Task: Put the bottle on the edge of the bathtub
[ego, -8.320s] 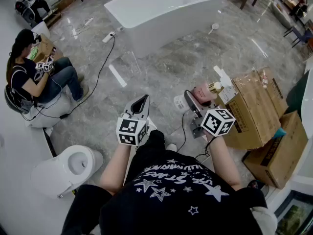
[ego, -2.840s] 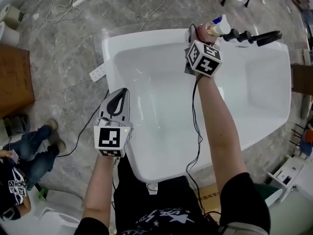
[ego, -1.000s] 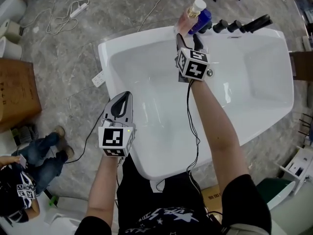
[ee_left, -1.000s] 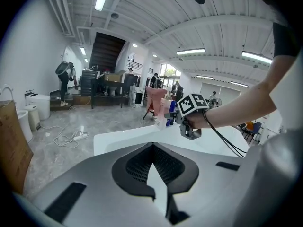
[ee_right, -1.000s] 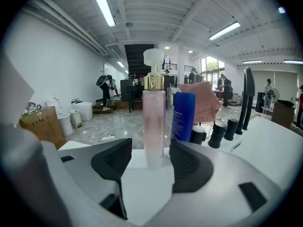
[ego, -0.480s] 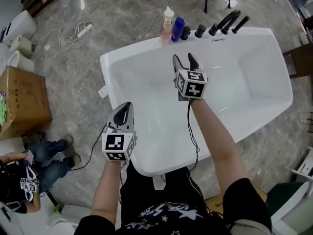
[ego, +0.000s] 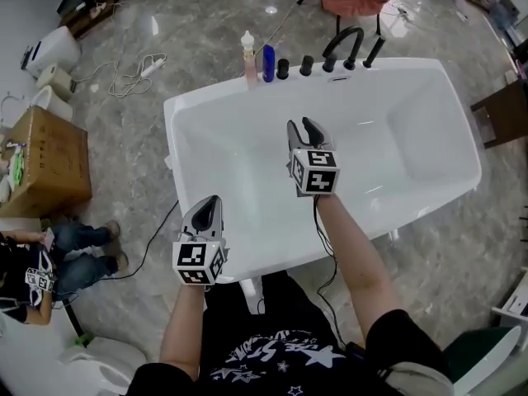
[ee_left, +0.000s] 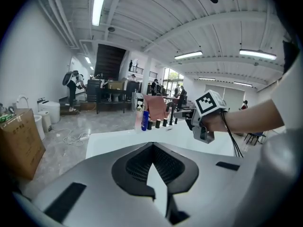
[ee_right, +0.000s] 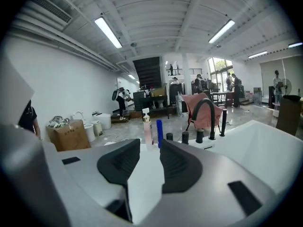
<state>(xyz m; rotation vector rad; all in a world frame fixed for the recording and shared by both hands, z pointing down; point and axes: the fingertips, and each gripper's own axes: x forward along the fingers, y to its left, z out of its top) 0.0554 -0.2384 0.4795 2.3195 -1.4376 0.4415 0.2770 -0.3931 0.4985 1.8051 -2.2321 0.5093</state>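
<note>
Item one, the white bathtub (ego: 206, 97): the largest thing in view, with a row of fittings and toiletries along its far rim; since the bottle already stands on that rim, we judge the placing done and the step in hand to be getting clear of it. Item two, the right gripper (ego: 302, 126): it hangs over the middle of the basin and points toward the far rim. Its jaws have just been closing, yet they show a clear gap in the right gripper view (ee_right: 150, 143), with nothing between them. To do this step well, we would keep this gripper over the open basin and away from the rim row, with no sideways sweep that could topple anything standing there. Item three, the left gripper (ego: 210, 198): it is at the tub's near rim, its jaw tips meeting and holding nothing (ee_left: 152, 144); we would leave it idle. Item four, the black arched tap (ego: 342, 46), with black knobs beside it: fixed, and no concern so long as the gripper keeps off the rim. Item five, the pink pump bottle (ego: 247, 54), the task's own thing: it stands upright at the left end of the row, just beside a blue bottle (ego: 268, 63). It is well apart from the right gripper, ahead of the jaws and slightly to their left, and appears in the right gripper view above the left jaw tip (ee_right: 147, 126). Nothing touches it, and it looks stable.
</note>
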